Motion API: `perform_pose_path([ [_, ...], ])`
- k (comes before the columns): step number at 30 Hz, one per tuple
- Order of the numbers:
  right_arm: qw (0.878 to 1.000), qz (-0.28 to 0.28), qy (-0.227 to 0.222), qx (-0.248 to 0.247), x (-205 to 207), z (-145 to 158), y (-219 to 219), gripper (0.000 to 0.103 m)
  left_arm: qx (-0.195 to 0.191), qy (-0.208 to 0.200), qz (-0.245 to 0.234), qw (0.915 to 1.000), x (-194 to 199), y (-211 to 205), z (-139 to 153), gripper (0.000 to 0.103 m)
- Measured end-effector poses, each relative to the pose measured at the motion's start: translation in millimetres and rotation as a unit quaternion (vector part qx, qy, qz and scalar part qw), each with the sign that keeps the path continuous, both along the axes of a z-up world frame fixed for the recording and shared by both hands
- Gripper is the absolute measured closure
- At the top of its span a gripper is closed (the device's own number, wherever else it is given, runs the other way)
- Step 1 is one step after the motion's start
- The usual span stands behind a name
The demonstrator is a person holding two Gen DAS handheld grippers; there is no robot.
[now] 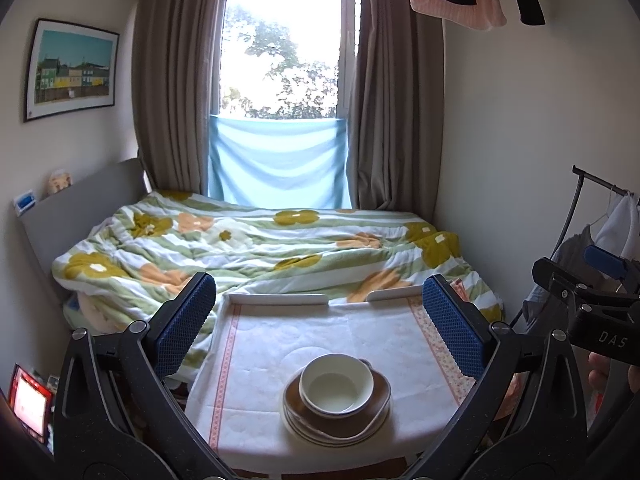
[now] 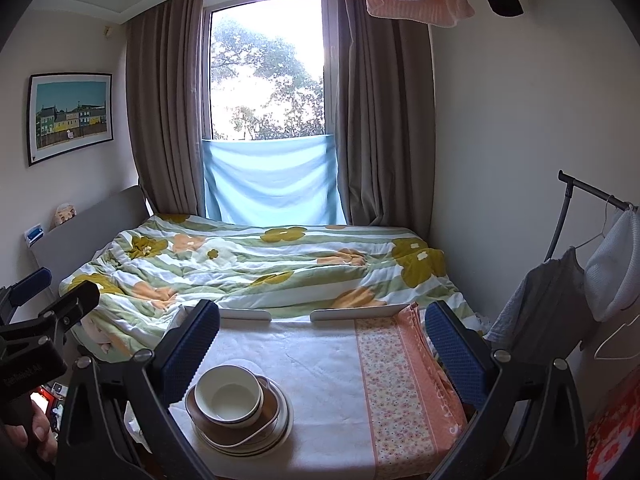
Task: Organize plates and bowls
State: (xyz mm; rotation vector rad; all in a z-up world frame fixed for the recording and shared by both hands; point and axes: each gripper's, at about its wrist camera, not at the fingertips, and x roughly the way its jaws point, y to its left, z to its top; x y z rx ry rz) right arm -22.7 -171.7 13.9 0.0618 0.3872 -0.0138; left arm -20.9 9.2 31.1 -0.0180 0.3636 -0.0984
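A cream bowl (image 1: 336,385) (image 2: 229,395) sits nested on a brown dish, which rests on a stack of cream plates (image 1: 337,426) (image 2: 240,438). The stack stands near the front of a small table covered by a white cloth (image 1: 280,344) (image 2: 316,364). My left gripper (image 1: 320,328) hangs above and behind the stack, wide open, with nothing between its blue pads. My right gripper (image 2: 320,344) is also wide open and empty, and the stack lies low beside its left finger (image 2: 188,354).
A bed with a floral duvet (image 1: 260,248) lies just beyond the table's raised back rim (image 1: 280,299). A clothes rack (image 2: 580,280) with hanging garments stands at the right. A hand (image 2: 40,436) holds the other gripper at the left edge. Laundry hangs overhead.
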Motion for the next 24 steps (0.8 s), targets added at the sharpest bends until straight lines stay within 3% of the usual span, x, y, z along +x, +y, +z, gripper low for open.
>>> perform_pose_path([
  [24,1.0,0.005,0.003,-0.003,12.9,-0.9,-1.9,0.001,0.012,0.008,0.003,0.9999,16.7,4.3,-3.3,0.0],
])
